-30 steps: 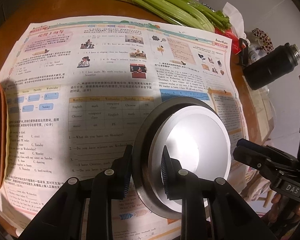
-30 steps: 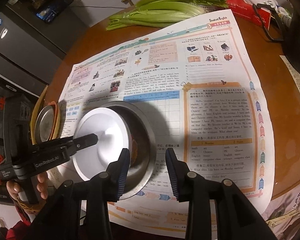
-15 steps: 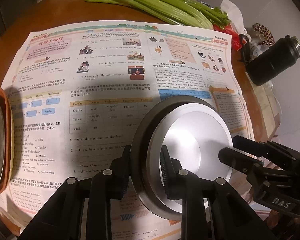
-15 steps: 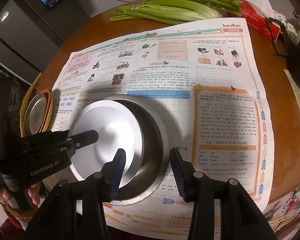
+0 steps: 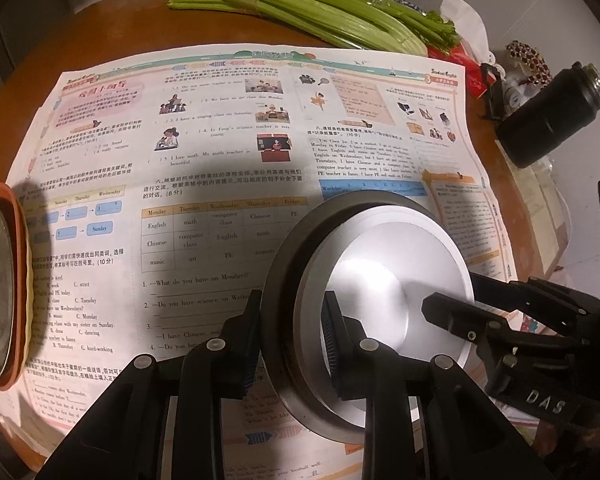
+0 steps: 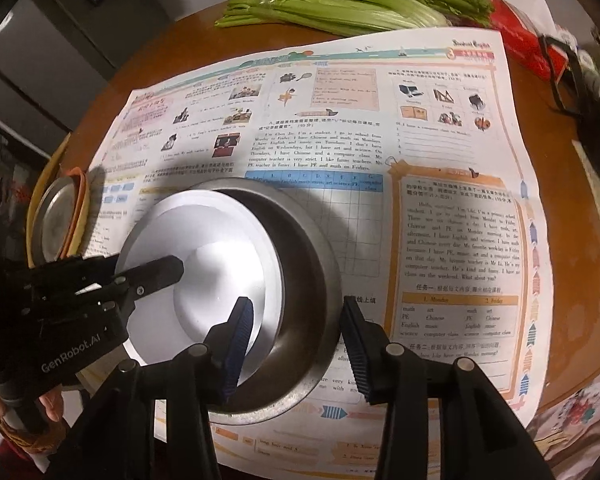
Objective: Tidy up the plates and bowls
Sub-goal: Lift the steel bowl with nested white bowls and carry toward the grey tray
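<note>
Now both grippers at the steel bowl (image 5: 284,300)
Left gripper (image 5: 290,344) pinches its rim; right gripper (image 6: 296,344) straddles the opposite rim, parted, not gripping.

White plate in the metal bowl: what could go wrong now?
The white plate leans tilted inside the metal bowl, so a jolt could make it slide or clatter. The right claw straddles the bowl's rim without squeezing, so a lift might miss. The left claw pinches just one edge, so the bowl might tip.
</note>
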The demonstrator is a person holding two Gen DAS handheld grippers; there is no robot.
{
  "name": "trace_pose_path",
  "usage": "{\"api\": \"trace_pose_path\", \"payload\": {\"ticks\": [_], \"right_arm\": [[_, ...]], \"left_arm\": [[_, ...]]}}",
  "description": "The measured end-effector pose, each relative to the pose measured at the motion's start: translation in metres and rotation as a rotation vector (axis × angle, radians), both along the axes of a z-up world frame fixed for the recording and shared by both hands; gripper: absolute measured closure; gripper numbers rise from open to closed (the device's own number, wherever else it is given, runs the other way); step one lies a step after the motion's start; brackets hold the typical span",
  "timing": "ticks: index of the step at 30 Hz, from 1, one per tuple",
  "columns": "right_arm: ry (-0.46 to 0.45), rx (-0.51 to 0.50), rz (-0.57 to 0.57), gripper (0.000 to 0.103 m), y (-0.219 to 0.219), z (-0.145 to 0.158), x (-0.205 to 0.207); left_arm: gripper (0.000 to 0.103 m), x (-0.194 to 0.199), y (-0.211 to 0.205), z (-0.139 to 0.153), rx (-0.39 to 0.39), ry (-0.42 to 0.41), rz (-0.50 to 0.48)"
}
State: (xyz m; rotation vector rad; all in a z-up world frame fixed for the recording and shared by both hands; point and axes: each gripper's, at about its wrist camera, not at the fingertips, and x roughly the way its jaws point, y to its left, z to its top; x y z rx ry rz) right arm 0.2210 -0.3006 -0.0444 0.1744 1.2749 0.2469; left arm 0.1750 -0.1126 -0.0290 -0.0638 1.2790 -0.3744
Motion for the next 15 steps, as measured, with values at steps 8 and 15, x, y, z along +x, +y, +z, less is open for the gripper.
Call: {"api": "trace_pose_path", "payload": {"ticks": [8,15], "right_arm": [[-0.012,0.007,-0.004,0.062,-0.0025,0.0016,-0.0016],[-0.023,-0.007,-0.004,0.062,-0.002,0.0042,-0.0031]], "left_arm": [[0.075,-0.0008,-0.0038,0.001,0.043,-0.008,0.005],[0.075,-0.003,-0.0037,0.0074,0.044,-0.026,-0.003]]}}
